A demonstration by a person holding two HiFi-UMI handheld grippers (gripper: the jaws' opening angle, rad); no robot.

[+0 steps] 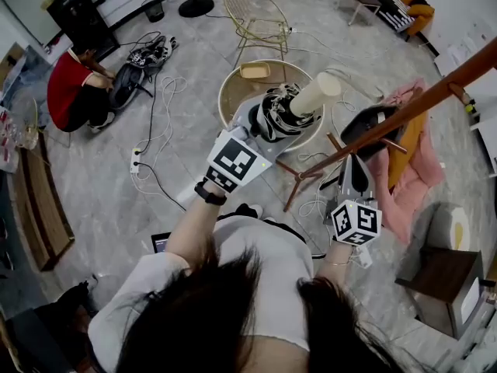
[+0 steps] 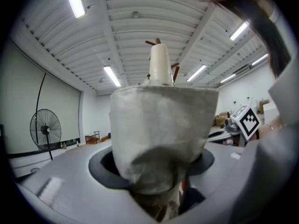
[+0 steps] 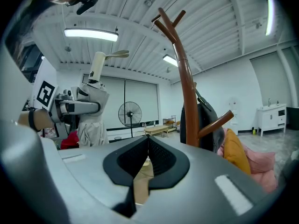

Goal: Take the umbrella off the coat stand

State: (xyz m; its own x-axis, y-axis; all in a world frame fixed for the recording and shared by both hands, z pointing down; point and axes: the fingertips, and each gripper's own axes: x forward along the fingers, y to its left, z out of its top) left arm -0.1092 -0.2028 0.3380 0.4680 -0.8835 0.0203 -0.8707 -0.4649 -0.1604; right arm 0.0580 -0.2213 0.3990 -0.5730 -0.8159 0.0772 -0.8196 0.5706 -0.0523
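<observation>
Grey stone floor [image 1: 101, 177] all over the room, shiny, with pale streaks. Black cables [image 1: 159, 107] looping across it, down to a white power strip [image 1: 136, 160]. Off to the left, a person in a red top [image 1: 66, 88], crouched low. Further back, a yellow wire chair [image 1: 260, 14]. Closer in, a round tan table [image 1: 225, 92].

Up above, a white ribbed ceiling with long strip lights [image 2: 74, 1]. By the far wall, a standing fan [image 3: 129, 113].

Left gripper [image 1: 256, 130] squeezed tight on the folded umbrella [image 1: 276, 115]. Grey and black cloth bunched between the jaws, cream handle sticking out past them. Umbrella over the round table, well apart from the coat stand [image 1: 404, 111], touching none of its pegs.

Right gripper [image 1: 353, 173] with its black pads pressed together at the tips. Nothing between them. Near the brown wooden pole of the coat stand, not touching it.

On the coat stand, a black bag [image 1: 369, 127] hanging from a peg. Beside the stand, a pink cloth [image 1: 411, 185] and an orange one [image 1: 419, 142]. Low on the right, a dark wooden stool [image 1: 439, 274].
</observation>
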